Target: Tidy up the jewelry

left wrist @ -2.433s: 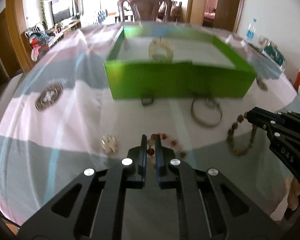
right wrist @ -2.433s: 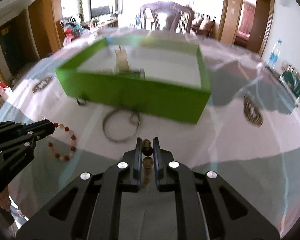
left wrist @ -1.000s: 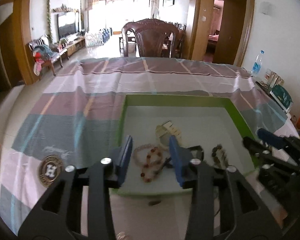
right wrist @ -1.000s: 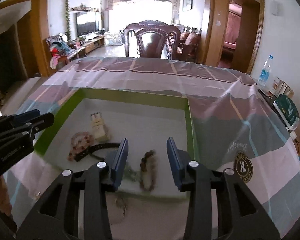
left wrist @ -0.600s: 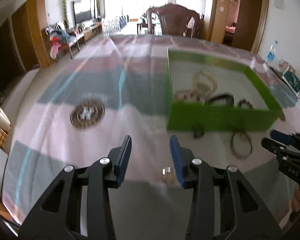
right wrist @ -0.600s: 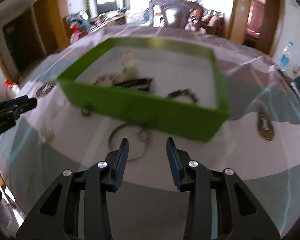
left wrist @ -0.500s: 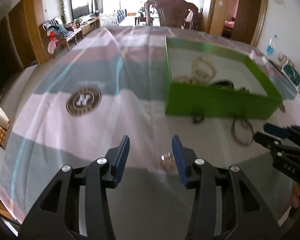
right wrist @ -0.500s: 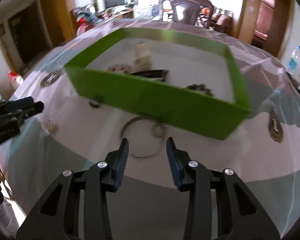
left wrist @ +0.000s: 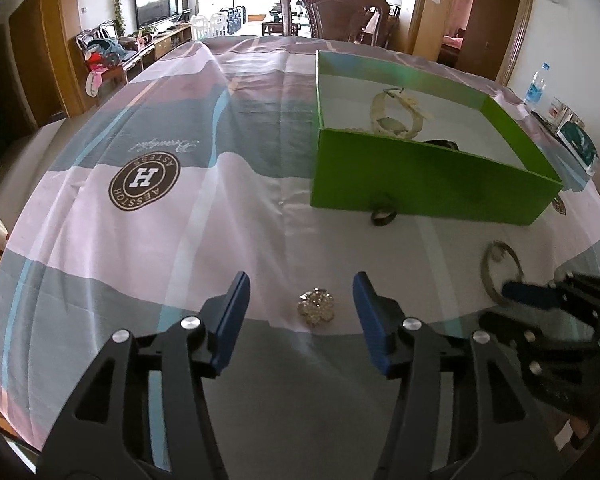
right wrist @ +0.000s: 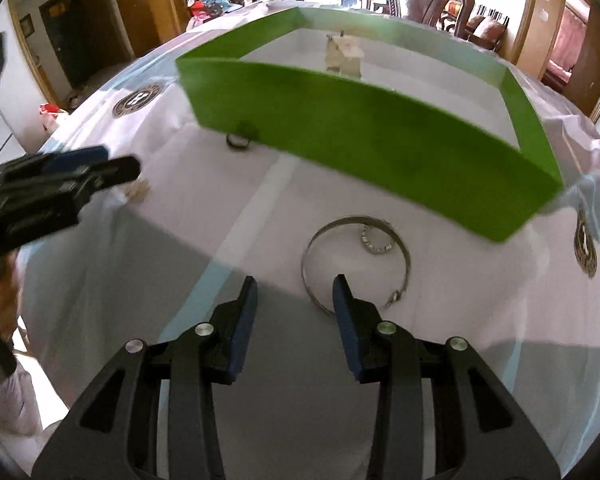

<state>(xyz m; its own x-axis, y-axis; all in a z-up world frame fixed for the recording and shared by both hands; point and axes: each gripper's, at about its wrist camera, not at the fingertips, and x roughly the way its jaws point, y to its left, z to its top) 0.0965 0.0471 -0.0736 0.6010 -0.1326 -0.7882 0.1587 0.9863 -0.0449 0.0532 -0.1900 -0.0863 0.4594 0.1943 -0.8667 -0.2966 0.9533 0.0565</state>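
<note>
On the striped tablecloth (left wrist: 228,216), the brooch (left wrist: 316,306) should be centred between the opening, empty left gripper (left wrist: 300,312) before closing, while the right gripper (right wrist: 296,312), parted and empty, is lowered astride the bangle (right wrist: 354,262) rim.

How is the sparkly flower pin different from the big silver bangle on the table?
The flower pin is a small, solid, glittery cluster; the silver bangle is a big, thin, open hoop. The pin lies alone; the bangle has a small ring inside it. Both lie flat on the tablecloth, outside the green box.
</note>
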